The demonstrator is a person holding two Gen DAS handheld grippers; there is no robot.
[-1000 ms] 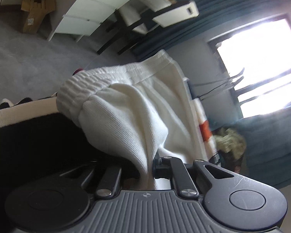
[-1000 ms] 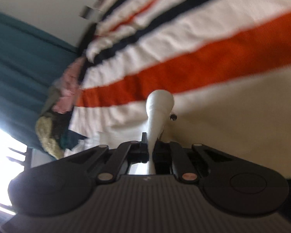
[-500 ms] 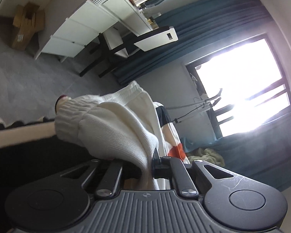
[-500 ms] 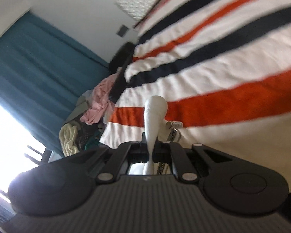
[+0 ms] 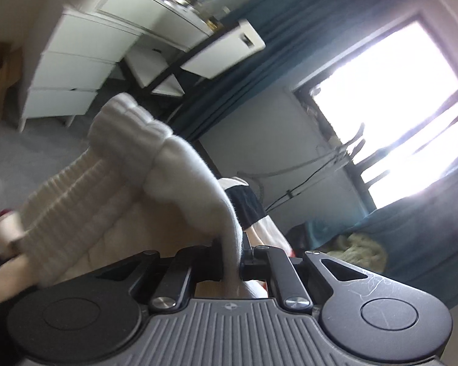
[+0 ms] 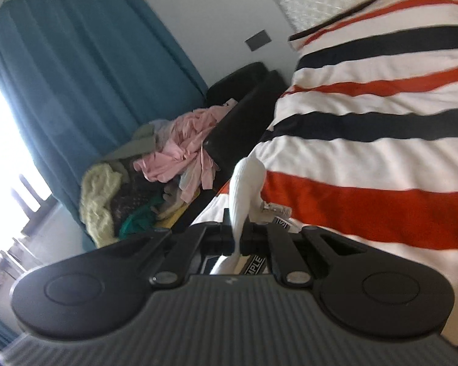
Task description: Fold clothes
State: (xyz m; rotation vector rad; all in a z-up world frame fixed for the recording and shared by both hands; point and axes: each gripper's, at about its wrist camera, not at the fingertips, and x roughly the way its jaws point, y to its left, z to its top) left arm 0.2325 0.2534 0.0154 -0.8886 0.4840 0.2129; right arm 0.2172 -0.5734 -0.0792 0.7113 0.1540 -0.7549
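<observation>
My left gripper (image 5: 232, 254) is shut on a white ribbed knit garment (image 5: 113, 189), which bunches up and leans left over the jaws, its elastic band at the top. My right gripper (image 6: 238, 234) is shut on a thin fold of the same white garment (image 6: 244, 183), held above the striped bed cover (image 6: 381, 158). A small tag and a label hang beside the right jaws. Most of the garment is hidden below both grippers.
A pile of loose clothes (image 6: 155, 180), pink and yellow among them, lies beside the bed against teal curtains (image 6: 76, 76). White drawers (image 5: 76, 70) and a desk with a black frame stand on the grey carpet. A bright window (image 5: 397, 116) is at the right.
Both grippers have tilted upward, holding the garment. The left view swung toward the drawers and window; the white cloth bunched up and shifted left. The right view now shows the clothes pile and curtains.
</observation>
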